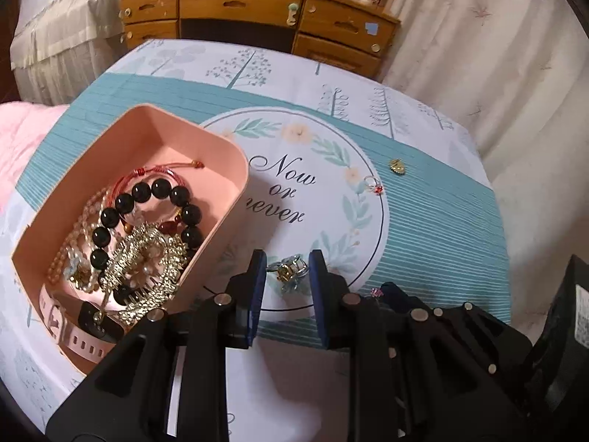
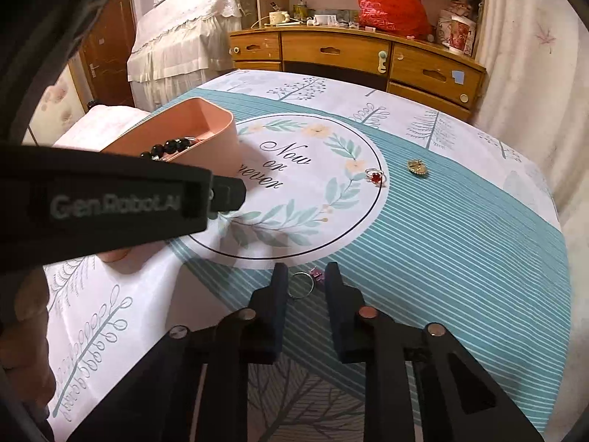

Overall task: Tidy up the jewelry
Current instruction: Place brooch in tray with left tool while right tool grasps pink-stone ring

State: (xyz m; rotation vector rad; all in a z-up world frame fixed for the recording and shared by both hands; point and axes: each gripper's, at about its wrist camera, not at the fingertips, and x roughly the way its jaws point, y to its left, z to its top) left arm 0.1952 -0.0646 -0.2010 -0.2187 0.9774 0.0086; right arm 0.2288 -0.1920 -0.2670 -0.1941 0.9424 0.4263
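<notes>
Left tongs (image 1: 287,272) grasping blue-gold brooch (image 1: 287,270) | right tongs (image 2: 302,280) pinching silver ring (image 2: 301,284) | risk: thin ring may slip sideways from pads before reaching pink box (image 1: 224,147)

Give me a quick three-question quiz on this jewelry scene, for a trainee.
1. True or false: the pink box is empty.
2. What lies between the right tongs? A a watch, B a ring, C a comb.
3. In the right wrist view, how many loose pieces lie on the tablecloth beyond the right tongs?
Key: 1 false, it holds a black bead bracelet and more. 2 B, a ring with a pink stone. 3 two: a red-stone ring and a gold piece.
</notes>
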